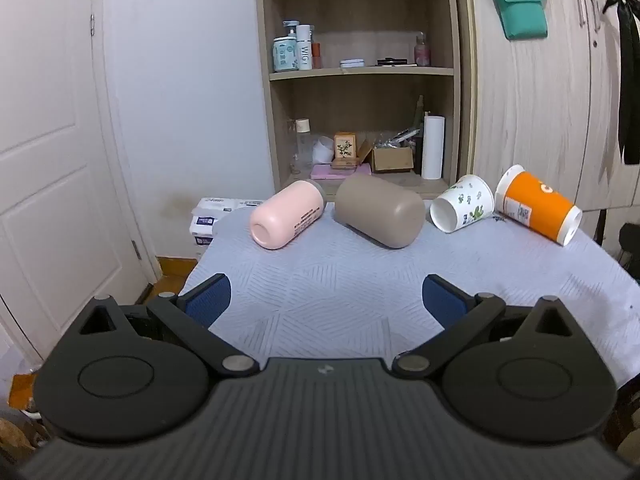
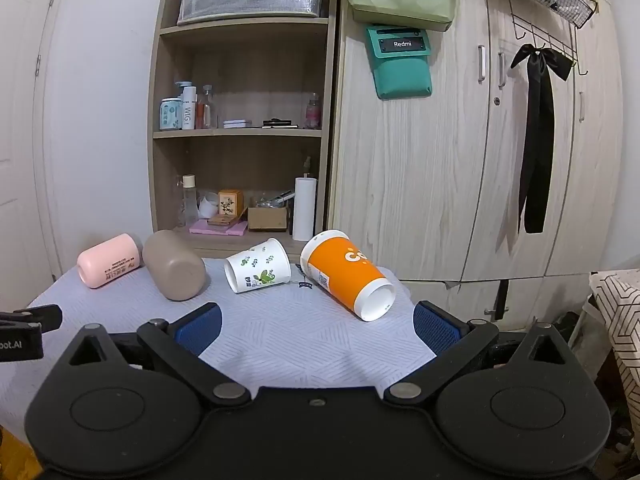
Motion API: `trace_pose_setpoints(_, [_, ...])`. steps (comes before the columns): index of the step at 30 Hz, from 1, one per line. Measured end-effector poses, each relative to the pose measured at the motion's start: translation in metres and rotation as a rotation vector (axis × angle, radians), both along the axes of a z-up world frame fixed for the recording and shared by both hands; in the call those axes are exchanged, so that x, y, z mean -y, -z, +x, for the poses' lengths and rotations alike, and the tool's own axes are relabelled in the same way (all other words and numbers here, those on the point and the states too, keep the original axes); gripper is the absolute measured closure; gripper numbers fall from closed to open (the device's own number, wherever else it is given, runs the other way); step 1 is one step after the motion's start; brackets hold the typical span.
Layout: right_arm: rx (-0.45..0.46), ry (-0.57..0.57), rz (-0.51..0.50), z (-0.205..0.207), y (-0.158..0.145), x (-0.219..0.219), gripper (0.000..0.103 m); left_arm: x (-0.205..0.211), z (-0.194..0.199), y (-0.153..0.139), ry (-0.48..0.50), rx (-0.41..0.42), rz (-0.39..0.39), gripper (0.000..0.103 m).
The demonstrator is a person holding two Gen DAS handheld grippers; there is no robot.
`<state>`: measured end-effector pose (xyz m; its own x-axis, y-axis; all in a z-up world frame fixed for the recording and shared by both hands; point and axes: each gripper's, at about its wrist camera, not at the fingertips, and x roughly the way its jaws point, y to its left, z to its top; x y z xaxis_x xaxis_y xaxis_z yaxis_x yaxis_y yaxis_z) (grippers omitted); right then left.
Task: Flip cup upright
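Cups: four, all lying on their sides in a row across the far part of the table.
Pink cup: far left; long axis runs front-left to back-right, recessed end toward the camera.
Taupe cup: just right of the pink one; rounded closed end faces front-right.
White printed paper cup: open mouth faces front-left.
Orange paper cup: far right, just beside the white one; narrow base toward front-right, wide rim to the back.
Left claw: fingers spread apart, empty, above the near table.
Right claw: fingers spread apart, empty, nearest the orange cup.
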<state>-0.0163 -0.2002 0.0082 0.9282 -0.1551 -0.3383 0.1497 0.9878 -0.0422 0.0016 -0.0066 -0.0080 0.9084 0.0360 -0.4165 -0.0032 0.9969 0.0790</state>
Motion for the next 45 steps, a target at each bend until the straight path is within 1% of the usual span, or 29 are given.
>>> trace_pose_setpoints(6, [-0.001, 0.010, -0.008, 0.001, 0.002, -0.001, 0.000, -0.002, -0.001, 0.000, 0.019, -0.002, -0.016, 0.000])
trace_pose_setpoints(13, [-0.007, 0.027, -0.021, 0.003, 0.005, 0.001, 0.000, -0.006, 0.000, 0.000, 0.001, -0.007, -0.028, 0.000])
trace_pose_setpoints(19, [0.032, 0.029, -0.032, -0.001, 0.008, 0.002, 0.000, -0.009, 0.003, 0.004, -0.018, -0.008, -0.026, 0.000])
trace_pose_setpoints(26, [0.053, 0.036, -0.029, -0.003, 0.008, 0.004, 0.000, -0.009, 0.003, 0.005, -0.013, -0.009, -0.038, 0.000])
trace_pose_setpoints(30, [0.056, 0.041, -0.037, -0.003, 0.009, 0.004, 0.000, -0.007, 0.005, 0.007, -0.011, -0.020, -0.030, 0.000])
trace_pose_setpoints(34, [0.053, 0.037, -0.040, -0.002, 0.011, 0.003, 0.000, -0.006, 0.012, 0.011, -0.007, -0.048, -0.044, 0.000])
trace_pose_setpoints(40, [0.060, 0.018, -0.030, -0.004, 0.010, 0.001, 0.000, -0.004, 0.009, 0.011, -0.004, -0.023, -0.032, 0.000])
trace_pose_setpoints(43, [0.061, 0.018, -0.034, -0.005, 0.010, 0.000, 0.000, -0.006, 0.004, 0.009, 0.012, -0.014, -0.045, 0.000])
trace_pose_setpoints(45, [0.060, 0.018, -0.034, -0.005, 0.010, 0.000, 0.000, -0.007, 0.003, 0.007, 0.033, -0.019, -0.069, 0.000])
